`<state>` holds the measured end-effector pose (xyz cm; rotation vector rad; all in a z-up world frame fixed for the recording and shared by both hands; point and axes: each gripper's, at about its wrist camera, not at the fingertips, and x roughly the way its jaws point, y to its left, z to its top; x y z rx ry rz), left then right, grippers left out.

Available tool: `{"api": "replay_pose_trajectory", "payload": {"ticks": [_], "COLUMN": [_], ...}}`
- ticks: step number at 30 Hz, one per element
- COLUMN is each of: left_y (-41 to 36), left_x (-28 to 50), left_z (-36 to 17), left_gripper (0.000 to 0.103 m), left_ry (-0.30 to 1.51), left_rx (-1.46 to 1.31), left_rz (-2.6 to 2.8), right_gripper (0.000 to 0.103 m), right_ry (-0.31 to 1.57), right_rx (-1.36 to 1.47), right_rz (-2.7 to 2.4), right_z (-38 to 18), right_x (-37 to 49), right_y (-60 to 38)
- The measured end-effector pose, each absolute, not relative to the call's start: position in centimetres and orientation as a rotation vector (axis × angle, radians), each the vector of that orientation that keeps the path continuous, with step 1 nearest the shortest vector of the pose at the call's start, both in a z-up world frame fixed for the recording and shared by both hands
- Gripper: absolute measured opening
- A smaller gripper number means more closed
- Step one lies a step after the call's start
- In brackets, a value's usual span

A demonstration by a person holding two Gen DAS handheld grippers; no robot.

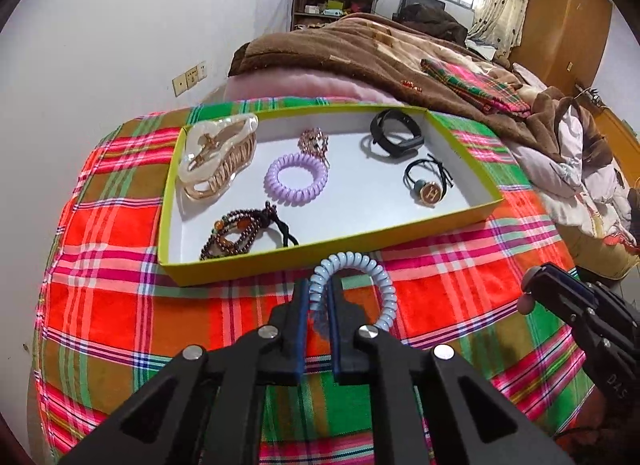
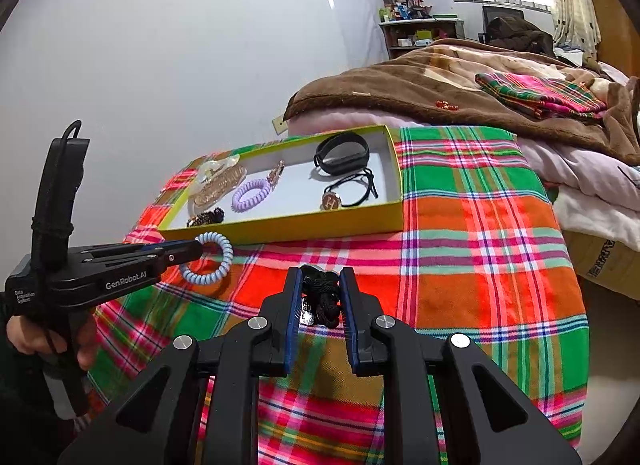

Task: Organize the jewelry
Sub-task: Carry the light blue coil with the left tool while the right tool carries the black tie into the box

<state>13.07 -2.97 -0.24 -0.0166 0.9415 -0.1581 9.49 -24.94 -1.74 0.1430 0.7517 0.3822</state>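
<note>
My left gripper [image 1: 319,297] pinches one side of a pale blue coil hair tie [image 1: 362,277] just in front of the yellow-edged tray [image 1: 280,261] on the plaid cloth [image 1: 460,297]. My right gripper [image 2: 320,293] clamps a black, silver-accented accessory [image 2: 318,305] close beside it. A purple coil tie [image 1: 296,179], a beaded bracelet [image 1: 232,235], a hair claw [image 1: 218,157] and a black band [image 1: 396,133] lie in the tray.

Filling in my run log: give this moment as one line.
left gripper: shut on blue coil hair tie | right gripper: shut on black accessory | tray: six items inside | both outside tray
</note>
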Motion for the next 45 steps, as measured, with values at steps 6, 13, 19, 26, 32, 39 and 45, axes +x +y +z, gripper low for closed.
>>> {"api": "replay_pose_trajectory", "payload": {"ticks": [6,13,19,26,32,39,45], "left_y": [-2.8,-2.6,-2.2,-2.5,-2.9,-3.2,-3.5], "left_x": [13.1,13.5,14.2,15.2,16.6,18.0,19.0], "left_z": [1.4,2.9,3.7,4.0,3.4,2.2,1.4], "left_gripper": [0.01,0.01,0.01,0.01,0.01,0.01,0.01], "left_ry": [0.91,0.883,0.871,0.868,0.884,0.909,0.931], "left_rx": [-0.029,-0.036,-0.039,-0.039,-0.04,-0.051,-0.052], "left_rz": [-0.178,-0.198,-0.197,-0.202,-0.207,-0.214,-0.219], "right_gripper": [0.02,0.02,0.02,0.02,0.02,0.02,0.02], "right_ry": [0.732,0.708,0.704,0.742,0.807,0.873,0.938], "right_rx": [0.146,0.139,0.137,0.148,0.179,0.146,0.146], "right_rz": [0.393,0.409,0.434,0.491,0.545,0.57,0.585], "right_z": [-0.6,1.1,2.3,3.0,2.2,0.6,-1.3], "right_x": [10.2,11.6,13.8,17.9,22.0,25.0,27.1], "right_y": [-24.8,-24.4,-24.1,-23.5,-22.8,-20.8,-19.3]}}
